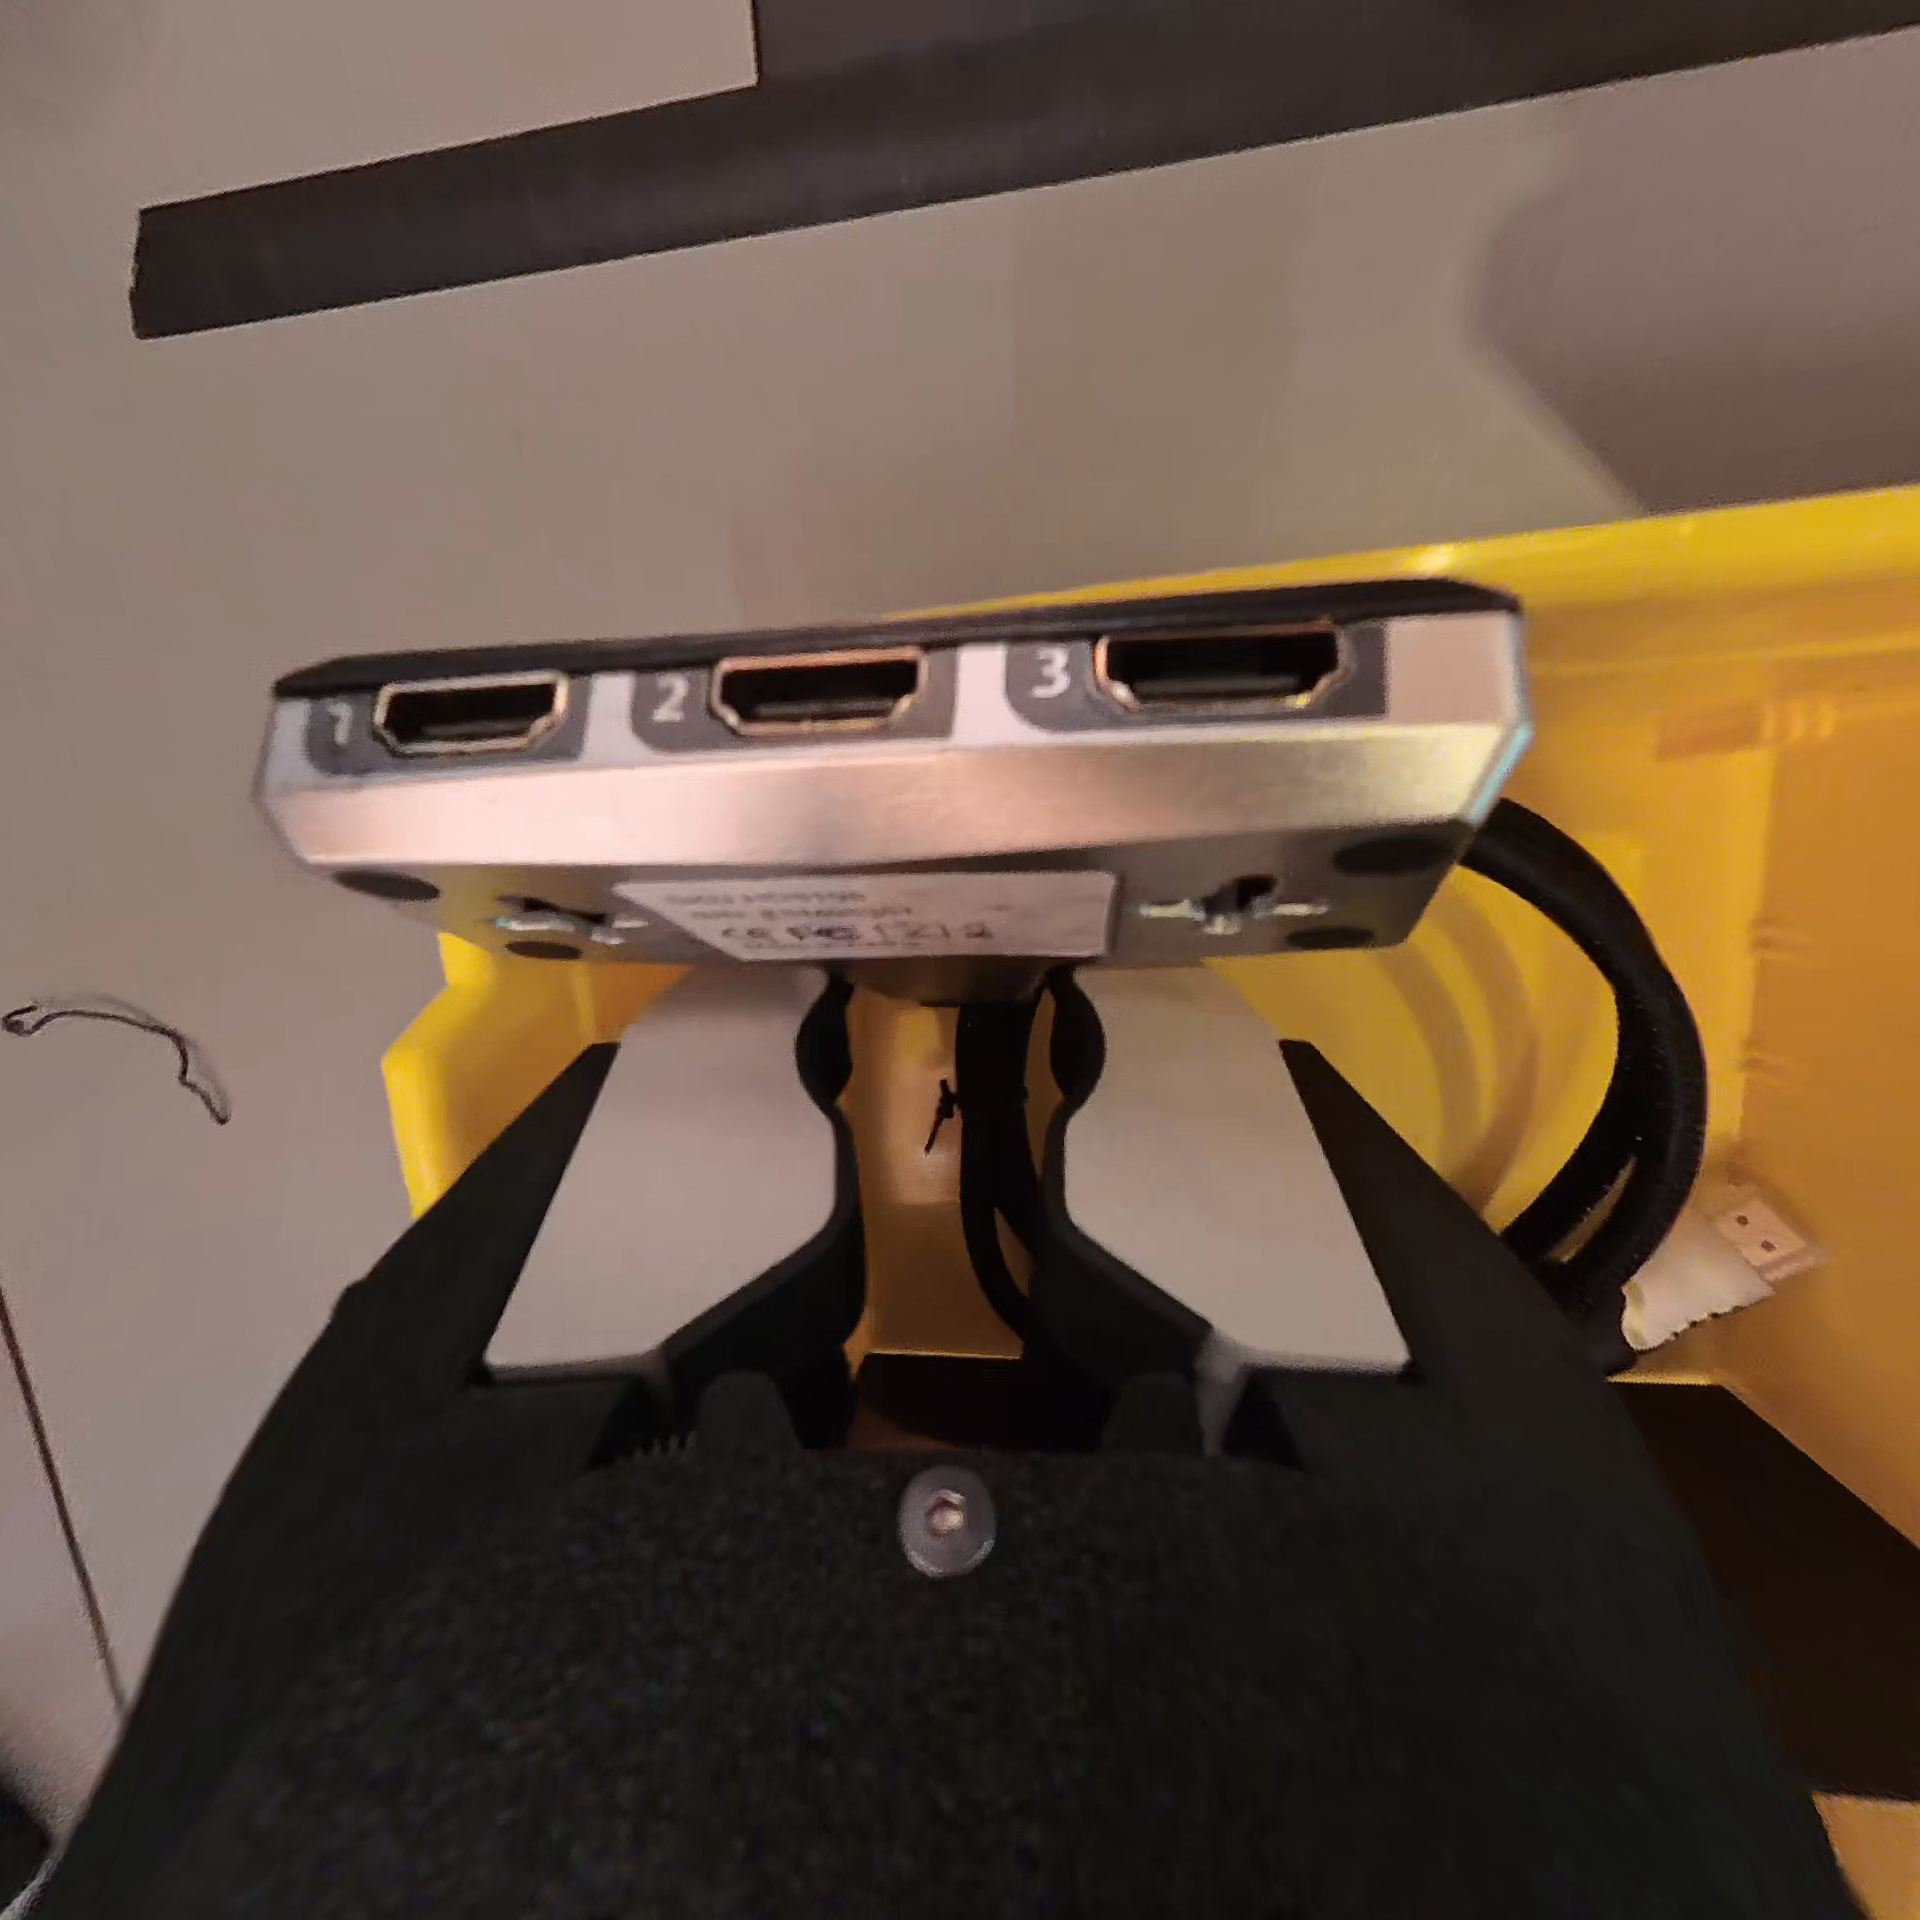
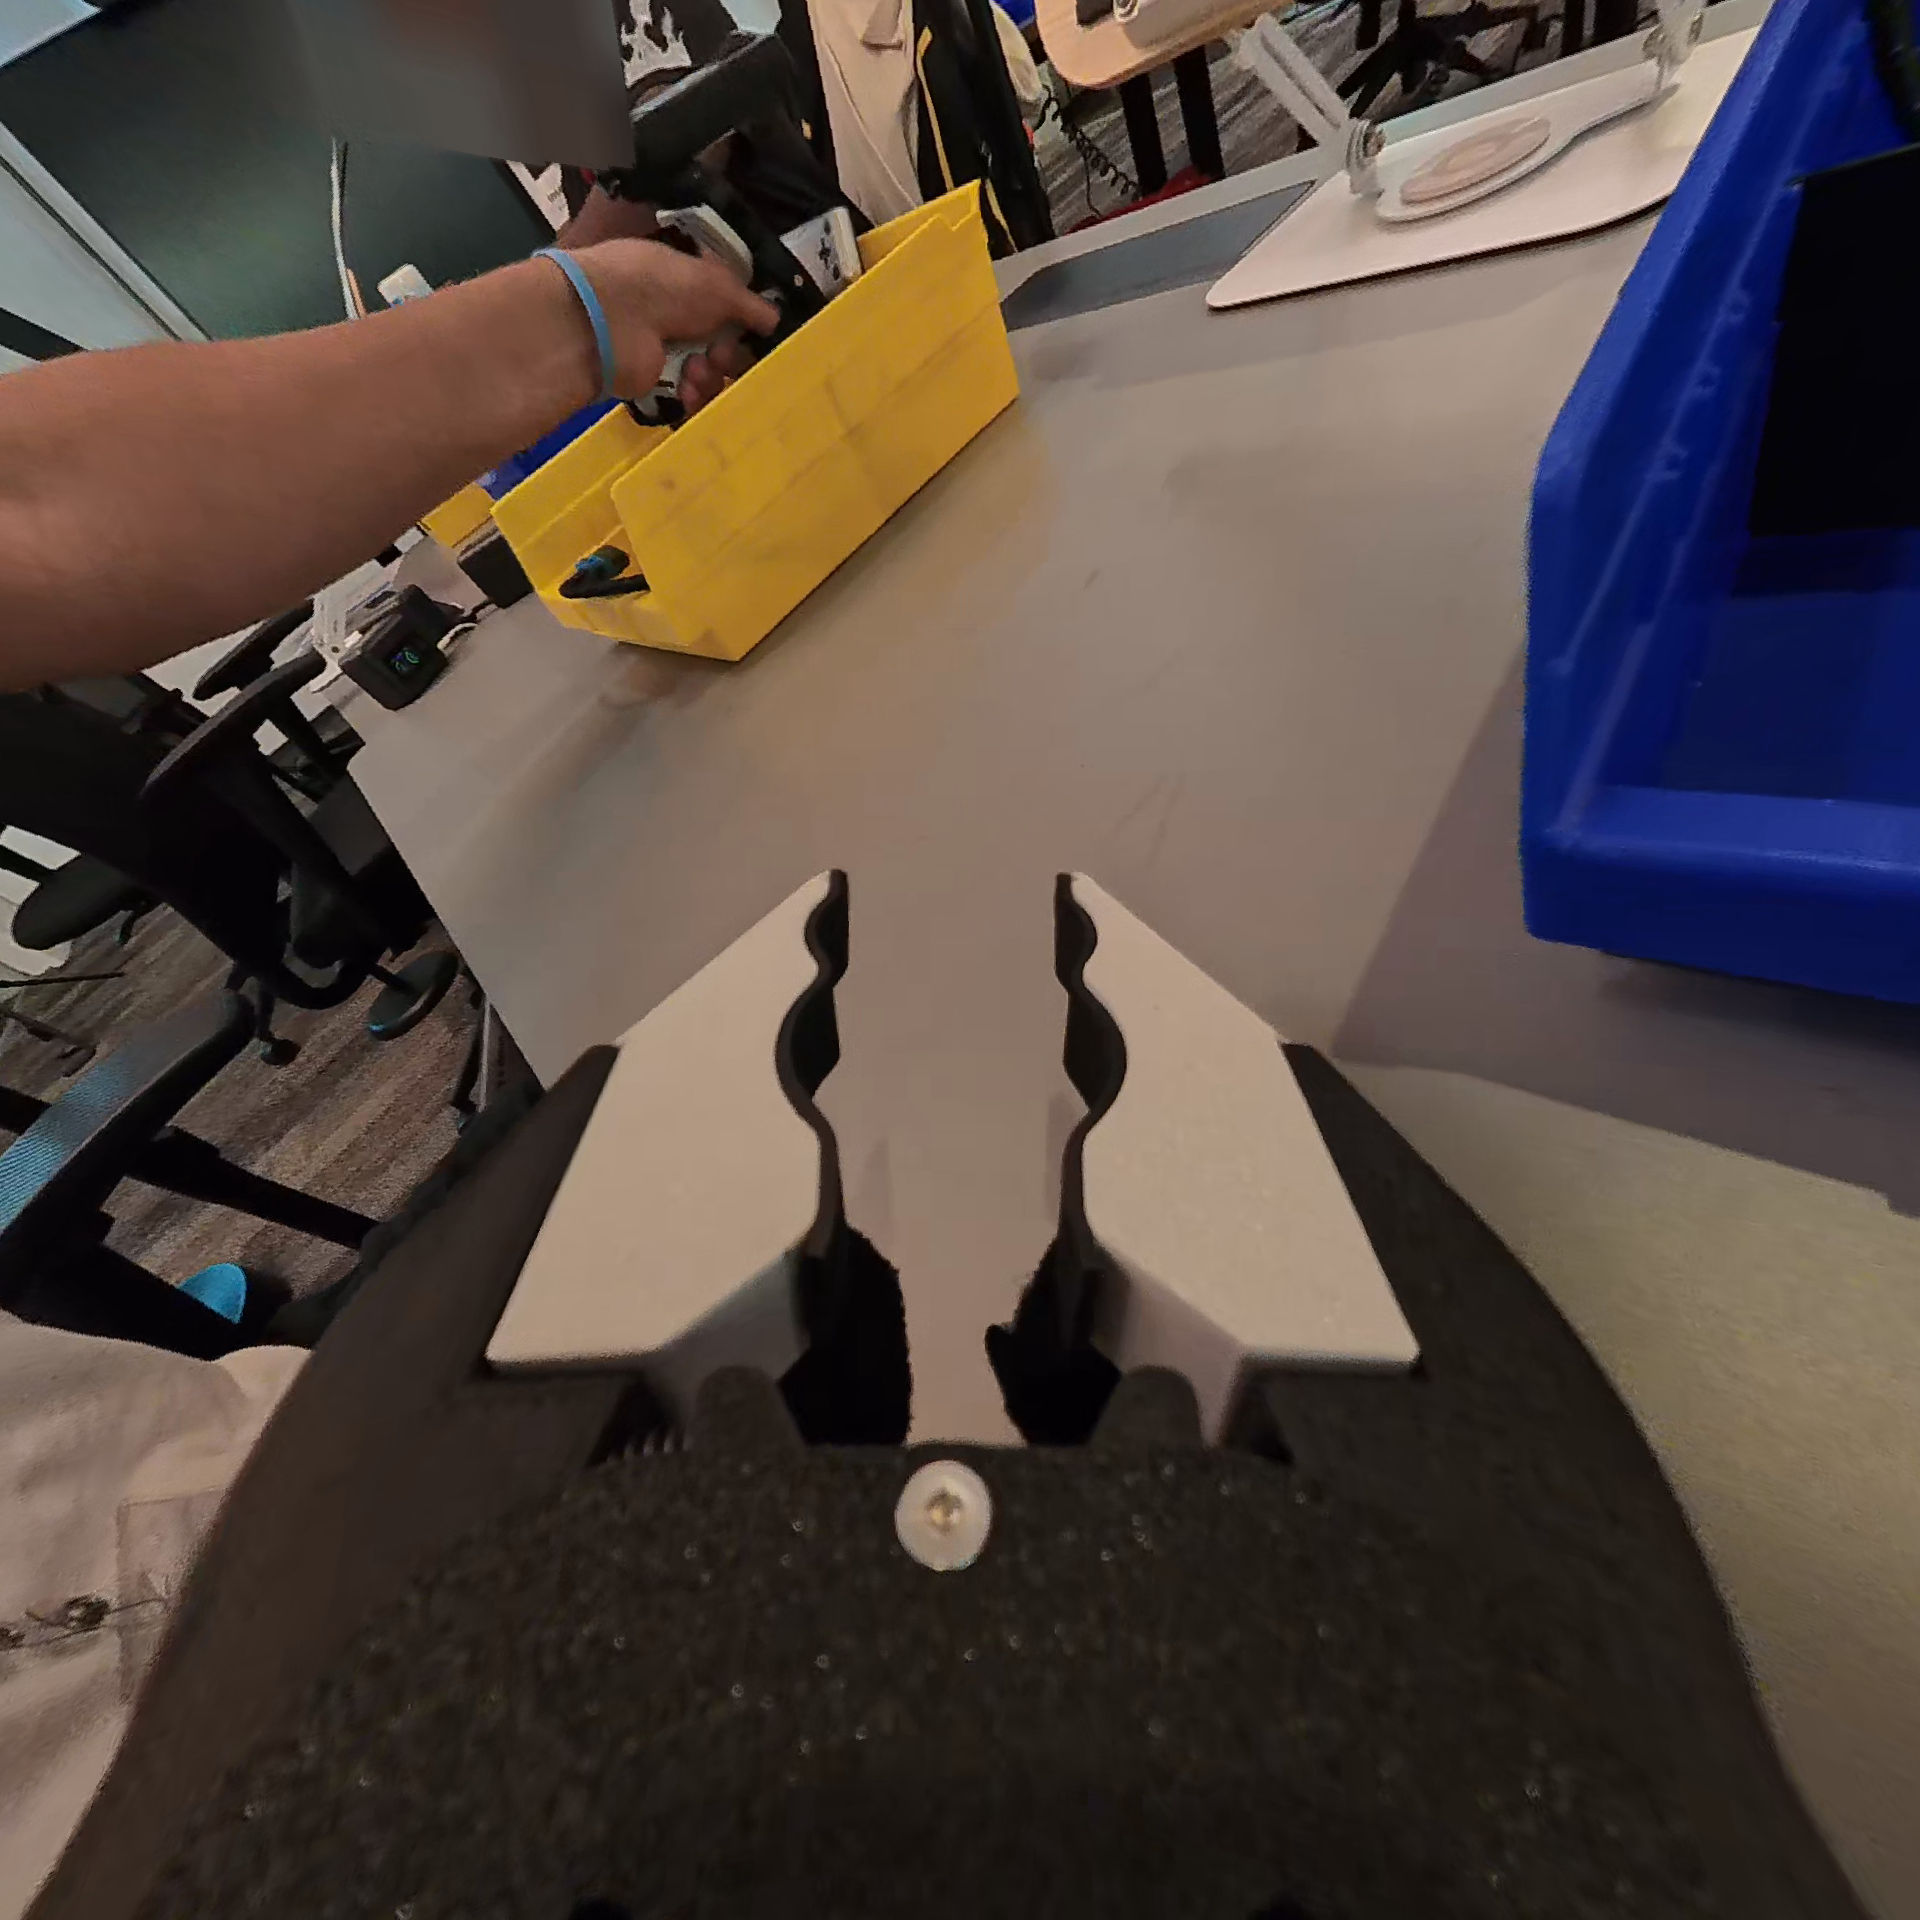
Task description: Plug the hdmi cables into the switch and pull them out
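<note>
The silver HDMI switch fills the left wrist view, seen from its underside, with three numbered ports facing me, all empty. My left gripper is shut on the switch's rear edge, where a black cable runs down between the fingers. It holds the switch over the yellow bin. A black braided cable loops in the bin and ends at a white-capped plug. My right gripper is open and empty above the grey table. It sees the left gripper far off, inside the yellow bin.
A blue bin stands close on the right of the right gripper. A person's arm reaches across to the yellow bin. A white pad with a stand lies at the back. Office chairs stand past the table's left edge. The grippers' ends are close to 60 centimeters from one another.
</note>
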`<state>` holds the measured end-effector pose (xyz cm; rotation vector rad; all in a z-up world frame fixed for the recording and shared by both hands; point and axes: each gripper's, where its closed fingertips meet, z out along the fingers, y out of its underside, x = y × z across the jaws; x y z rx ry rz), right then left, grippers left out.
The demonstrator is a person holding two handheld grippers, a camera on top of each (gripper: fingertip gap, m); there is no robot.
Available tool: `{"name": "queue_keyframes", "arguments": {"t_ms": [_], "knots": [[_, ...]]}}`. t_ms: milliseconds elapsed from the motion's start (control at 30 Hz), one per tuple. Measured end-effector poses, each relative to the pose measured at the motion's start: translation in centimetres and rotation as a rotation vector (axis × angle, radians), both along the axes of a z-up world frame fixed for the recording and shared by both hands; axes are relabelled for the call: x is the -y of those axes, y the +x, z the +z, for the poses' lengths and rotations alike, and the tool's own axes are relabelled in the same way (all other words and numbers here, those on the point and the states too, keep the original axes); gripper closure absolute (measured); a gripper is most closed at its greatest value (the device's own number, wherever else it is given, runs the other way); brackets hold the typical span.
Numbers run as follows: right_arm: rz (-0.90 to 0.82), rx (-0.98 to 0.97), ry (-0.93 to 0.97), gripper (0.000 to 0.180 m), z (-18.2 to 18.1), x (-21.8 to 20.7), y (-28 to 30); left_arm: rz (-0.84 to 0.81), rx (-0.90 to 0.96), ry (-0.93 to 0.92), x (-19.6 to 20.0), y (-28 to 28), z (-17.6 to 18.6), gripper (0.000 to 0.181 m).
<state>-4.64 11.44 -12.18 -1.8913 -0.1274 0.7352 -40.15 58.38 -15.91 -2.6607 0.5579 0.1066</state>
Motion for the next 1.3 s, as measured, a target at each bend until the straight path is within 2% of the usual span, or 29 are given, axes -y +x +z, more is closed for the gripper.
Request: {"name": "queue_keyframes", "arguments": {"t_ms": [133, 233, 300, 400, 567, 700, 800, 1000, 1167, 1300], "knots": [[0.016, 0.0, -0.009, 0.14, -0.1, -0.1, -0.4, -0.011, 0.094, 0.094, -0.1, 0.6, 1.6, 0.157], [0.019, 0.001, -0.005, 0.14, -0.1, -0.1, -0.6, -0.054, 0.142, 0.212, 0.3, 1.0, 4.4, 0.158], [0.019, 0.008, -0.005, 0.14, -0.1, -0.1, -0.5, -0.095, 0.159, 0.327, 0.7, 1.2, 7.5, 0.158], [0.019, -0.014, 0.021, 0.14, 0.6, -0.1, -0.7, -0.196, 0.126, 0.562, 2.2, 2.1, 14.0, 0.158], [0.044, 0.055, 0.14, 0.138, 3.0, -0.9, -2.1, -0.343, 0.042, 0.927, 8.1, 5.7, 24.9, 0.157], [0.02, 0.208, 0.319, 0.129, 7.7, -3.2, -4.0, -0.453, 0.163, 1.081, 14.9, 11.3, 29.7, 0.157], [-0.011, 0.302, 0.424, 0.13, 12.4, -5.4, -5.9, -0.557, 0.301, 1.071, 19.9, 16.3, 29.4, 0.157], [-0.064, 0.232, 0.556, 0.13, 20.3, -8.1, -8.8, -0.66, 0.442, 0.987, 27.3, 23.9, 23.6, 0.157], [-0.04, 0.303, 0.57, 0.132, 20.4, -9.4, -9.6, -0.678, 0.457, 0.91, 30.5, 27.3, 19.3, 0.157], [-0.048, 0.431, 0.584, 0.134, 19.0, -10.9, -9.6, -0.688, 0.463, 0.889, 32.1, 28.8, 17.7, 0.158]]}}
